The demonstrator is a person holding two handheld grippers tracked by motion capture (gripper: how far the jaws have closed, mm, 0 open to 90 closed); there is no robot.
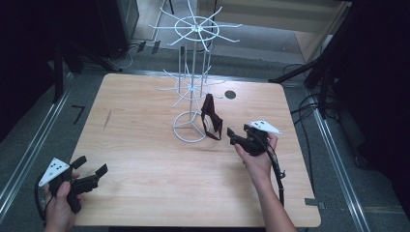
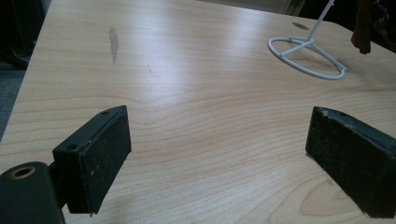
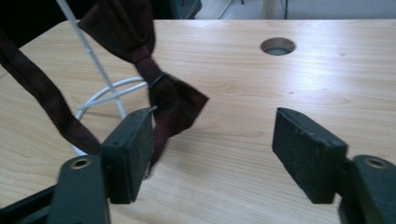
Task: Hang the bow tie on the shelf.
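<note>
Wooden table [image 1: 145, 145] in dark room, white wire rack [image 1: 192, 82], maroon bow tie [image 1: 211, 117], left claw [image 1: 92, 169] and right claw [image 1: 231, 135] both spread apart

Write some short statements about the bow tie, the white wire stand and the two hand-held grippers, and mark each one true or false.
1. The dark red bow tie hangs from the white wire stand. True.
2. The right hand-held gripper is shut on the bow tie. False: its jaws stand open beside the bow tie and hold nothing.
3. The left hand-held gripper is open, over bare wood near the front left part of the table. True.
4. The stand lies on its side. False: it is upright on its ring base.
5. There is a round hole in the table behind the stand, to its right. True.
6. The left hand-held gripper touches the stand. False: it is well apart from it.
</note>
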